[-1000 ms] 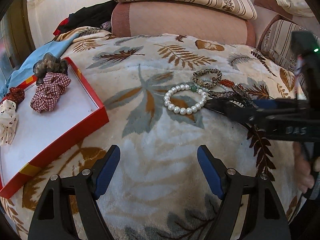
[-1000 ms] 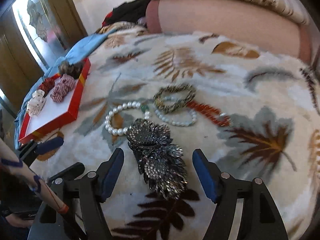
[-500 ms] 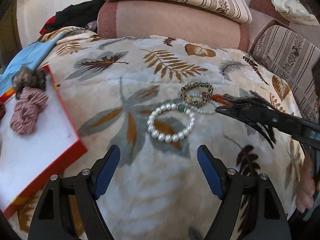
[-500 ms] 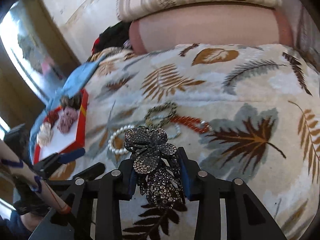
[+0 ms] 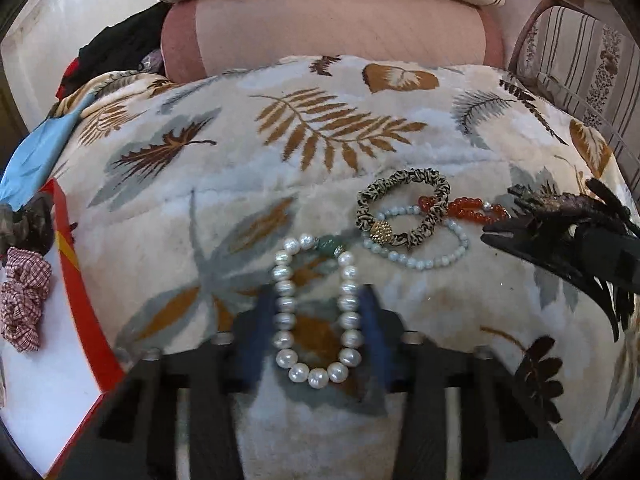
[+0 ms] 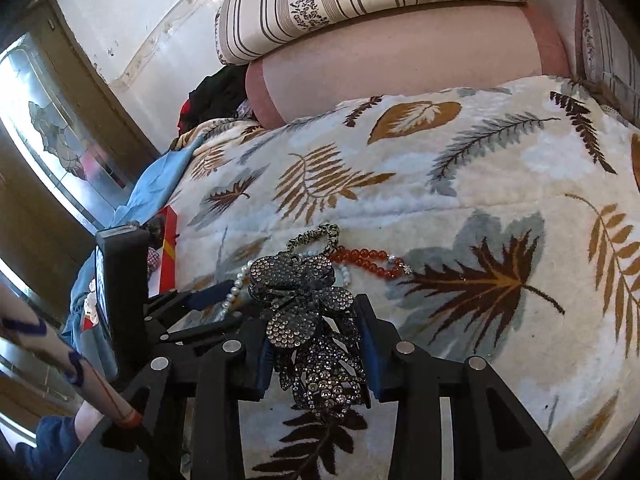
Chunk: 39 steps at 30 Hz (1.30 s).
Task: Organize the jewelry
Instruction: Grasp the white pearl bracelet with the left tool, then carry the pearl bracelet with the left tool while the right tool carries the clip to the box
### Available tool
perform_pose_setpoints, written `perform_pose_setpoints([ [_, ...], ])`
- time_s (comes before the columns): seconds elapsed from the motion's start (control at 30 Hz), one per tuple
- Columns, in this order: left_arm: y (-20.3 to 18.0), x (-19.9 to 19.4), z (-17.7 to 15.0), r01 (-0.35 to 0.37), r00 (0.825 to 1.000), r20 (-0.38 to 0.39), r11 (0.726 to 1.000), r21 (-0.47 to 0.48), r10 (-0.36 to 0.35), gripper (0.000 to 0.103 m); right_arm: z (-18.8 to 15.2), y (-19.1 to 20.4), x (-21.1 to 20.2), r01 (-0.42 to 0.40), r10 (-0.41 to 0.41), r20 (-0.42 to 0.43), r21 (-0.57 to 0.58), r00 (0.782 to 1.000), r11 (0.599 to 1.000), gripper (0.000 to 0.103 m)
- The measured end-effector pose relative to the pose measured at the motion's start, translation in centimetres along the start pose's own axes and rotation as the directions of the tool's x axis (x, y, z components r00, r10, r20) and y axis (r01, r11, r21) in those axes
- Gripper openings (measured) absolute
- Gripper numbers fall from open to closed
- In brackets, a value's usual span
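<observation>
A white pearl bracelet (image 5: 314, 316) lies on the leaf-print blanket. My left gripper (image 5: 316, 332) has closed its blue pads on both sides of the bracelet, pressing it into a narrow loop. My right gripper (image 6: 316, 348) is shut on a dark rhinestone hair claw (image 6: 308, 316) and holds it above the blanket; the claw also shows at the right of the left wrist view (image 5: 568, 232). Beyond the pearls lie a leopard-print scrunchie (image 5: 402, 208), a pale bead bracelet (image 5: 424, 256) and a red bead bracelet (image 5: 468, 206).
A red-rimmed white tray (image 5: 74, 276) at the left holds a checked scrunchie (image 5: 24, 300) and a dark one (image 5: 30, 220). A pink bolster (image 5: 332, 36) and striped pillows lie at the back. Blue cloth (image 5: 36, 152) lies beside the tray.
My left gripper moved forward to the pearl bracelet and closed on it. My right gripper closed on the hair claw and lifted it off the blanket.
</observation>
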State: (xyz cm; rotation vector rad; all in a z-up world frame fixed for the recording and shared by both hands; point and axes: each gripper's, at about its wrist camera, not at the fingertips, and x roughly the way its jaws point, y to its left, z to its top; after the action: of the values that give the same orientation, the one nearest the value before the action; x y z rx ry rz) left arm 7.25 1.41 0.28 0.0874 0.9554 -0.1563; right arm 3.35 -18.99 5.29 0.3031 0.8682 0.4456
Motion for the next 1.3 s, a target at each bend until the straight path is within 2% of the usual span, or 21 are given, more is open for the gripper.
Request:
perform_pose_setpoints([
  [0.03,0.2,-0.3,-0.1,0.002,1.0,0.003,1.0,-0.007,-0.002,0.02,0.0,0.0,0.0,-0.001,0.001,0.001,0.0,1.0,1.0,0.04],
  [0.1,0.5,-0.9,-0.4,0.004,1.0,0.004,1.0,-0.022,-0.004,0.019,-0.1,0.2,-0.2,-0.01,0.01,0.004,-0.005,1.0,1.0,0.04],
  [0.13,0.7,-1.3,-0.5,0.01,1.0,0.012,1.0,-0.03,-0.01,0.015,-0.1,0.3,-0.2,-0.012,0.012,0.007,-0.008,1.0,1.0,0.04],
  [0.17,0.9,-2.0,-0.7,0.015,1.0,0.023,0.999,-0.032,-0.014,0.0,-0.2,0.5,-0.4,-0.015,0.015,0.011,-0.014,1.0,1.0,0.04],
  [0.27,1.6,-4.1,-1.1,0.048,0.998,0.042,0.996,-0.076,-0.045,0.0,-0.3,1.2,-0.9,-0.018,0.019,0.026,-0.034,0.999,0.999,0.04],
  [0.37,1.8,-6.5,-1.8,0.025,0.995,0.1,0.997,-0.077,-0.017,0.0,-0.5,1.6,-1.2,-0.018,0.02,0.04,-0.047,0.999,0.999,0.04],
  [0.53,2.9,-5.1,-1.9,0.023,0.998,0.063,0.995,-0.101,-0.017,0.001,-0.8,1.7,-0.8,-0.015,0.017,0.033,-0.041,0.999,0.999,0.039],
  [0.6,3.1,-4.0,-1.6,0.006,0.999,0.039,0.994,-0.108,-0.002,0.015,-0.9,1.8,-0.7,-0.011,0.012,0.028,-0.046,1.0,0.999,0.04],
  [0.63,3.2,-3.5,-1.3,-0.003,1.0,0.03,0.994,-0.107,0.006,0.033,-0.9,1.8,-0.6,-0.007,0.008,0.028,-0.049,1.0,0.999,0.04],
  [0.67,3.2,-3.1,-1.0,0.003,1.0,0.028,0.994,-0.108,0.0,0.042,-0.9,1.9,-0.6,-0.007,0.008,0.028,-0.049,1.0,0.999,0.04],
  [0.73,2.7,-2.1,-0.4,0.006,1.0,0.004,0.996,-0.085,-0.006,0.042,-0.8,1.8,-0.4,-0.006,0.007,0.028,-0.045,1.0,0.999,0.04],
  [0.83,2.0,0.1,0.2,-0.043,0.998,-0.053,0.998,-0.049,0.041,0.042,-0.8,1.7,-0.2,-0.006,0.006,0.023,-0.04,1.0,0.999,0.04],
  [0.9,1.7,0.4,0.5,-0.055,0.998,-0.03,0.998,-0.028,0.055,0.039,-0.8,1.5,-0.1,-0.005,0.006,0.019,-0.035,1.0,0.999,0.04],
  [1.03,1.1,1.0,0.9,-0.083,0.996,0.019,0.996,-0.007,0.084,0.012,-0.8,1.4,0.2,-0.004,0.004,0.015,-0.03,1.0,1.0,0.04],
  [1.07,1.2,0.9,1.0,-0.081,0.996,0.025,0.997,-0.013,0.081,0.009,-0.8,1.3,0.3,-0.003,0.003,0.014,-0.028,1.0,1.0,0.04],
  [1.13,1.7,0.0,1.2,-0.044,0.997,0.065,0.998,-0.05,0.047,0.009,-0.8,1.3,0.4,0.001,0.0,0.015,-0.026,1.0,1.0,0.04],
  [1.3,2.5,-2.8,1.9,-0.039,0.987,0.15,0.995,-0.092,0.052,0.009,-0.8,1.3,0.0,0.01,-0.008,0.036,-0.03,0.999,1.0,0.04],
])
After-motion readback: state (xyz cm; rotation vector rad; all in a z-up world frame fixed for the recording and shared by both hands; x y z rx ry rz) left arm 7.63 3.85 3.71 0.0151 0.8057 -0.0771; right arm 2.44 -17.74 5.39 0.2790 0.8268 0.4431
